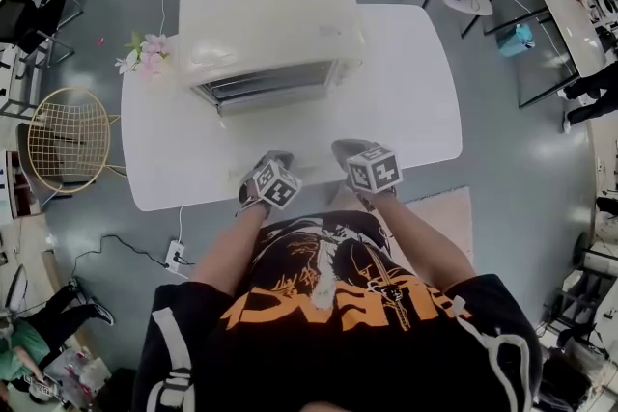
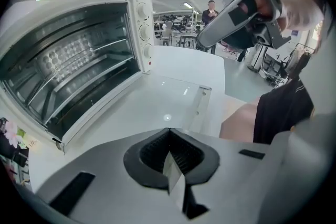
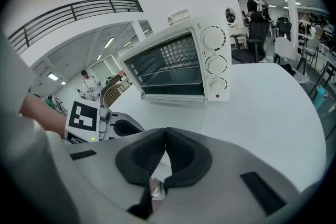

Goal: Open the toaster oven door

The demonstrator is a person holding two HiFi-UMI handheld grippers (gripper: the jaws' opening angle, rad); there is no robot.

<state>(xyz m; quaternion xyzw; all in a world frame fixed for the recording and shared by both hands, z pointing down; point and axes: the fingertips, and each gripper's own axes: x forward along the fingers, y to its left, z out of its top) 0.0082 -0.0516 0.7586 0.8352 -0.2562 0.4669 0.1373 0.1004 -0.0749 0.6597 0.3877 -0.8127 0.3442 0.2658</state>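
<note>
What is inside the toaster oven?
Inside the toaster oven only a wire rack shows, nothing on it; the floor below is too dark to judge.

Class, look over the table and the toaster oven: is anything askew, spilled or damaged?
Nothing stands out. The toaster oven sits upright on the white table, and its glass door is folded down flat in front of it. No spill or damage shows.

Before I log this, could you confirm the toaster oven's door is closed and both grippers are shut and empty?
The door of the toaster oven is open, folded down; the left gripper view shows it. The left gripper and right gripper are shut and empty.
</note>
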